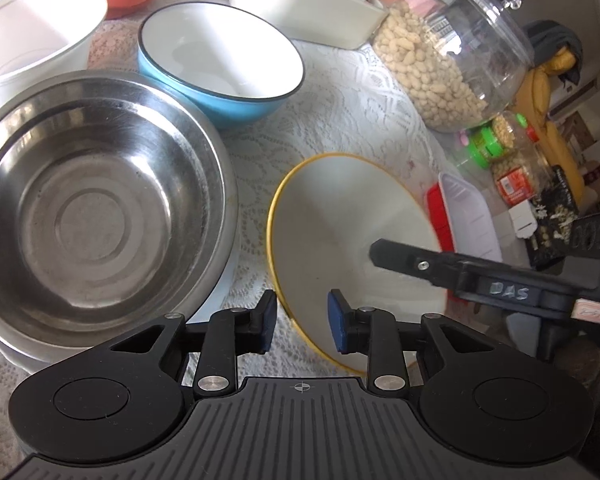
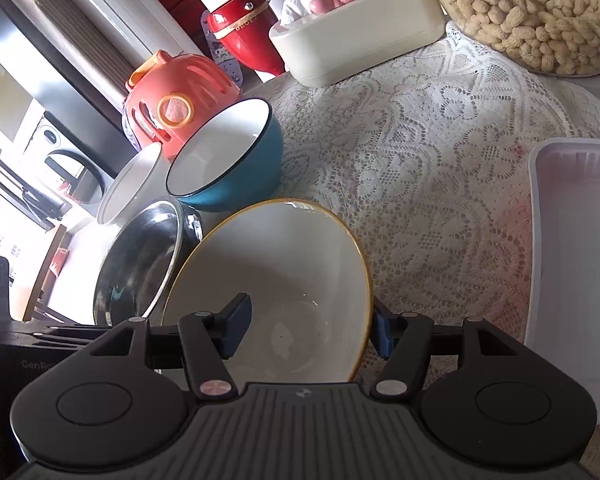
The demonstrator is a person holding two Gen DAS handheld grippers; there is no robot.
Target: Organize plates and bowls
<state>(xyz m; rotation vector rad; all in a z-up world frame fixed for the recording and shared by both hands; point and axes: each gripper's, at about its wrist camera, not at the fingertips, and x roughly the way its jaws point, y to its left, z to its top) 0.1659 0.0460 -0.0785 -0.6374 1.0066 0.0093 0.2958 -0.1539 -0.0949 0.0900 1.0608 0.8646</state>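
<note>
Both my grippers straddle opposite sides of the yellow-rimmed bowl [image 1: 340, 232] on the lace cloth [image 1: 360, 92], presumably for a two-handed lift. Left gripper [image 1: 302, 326] and right gripper [image 2: 312, 330]: pads apart, not pressing. Count: one steel bowl [image 1: 96, 208], one blue bowl [image 1: 220, 60], one white bowl [image 1: 32, 28].
</note>
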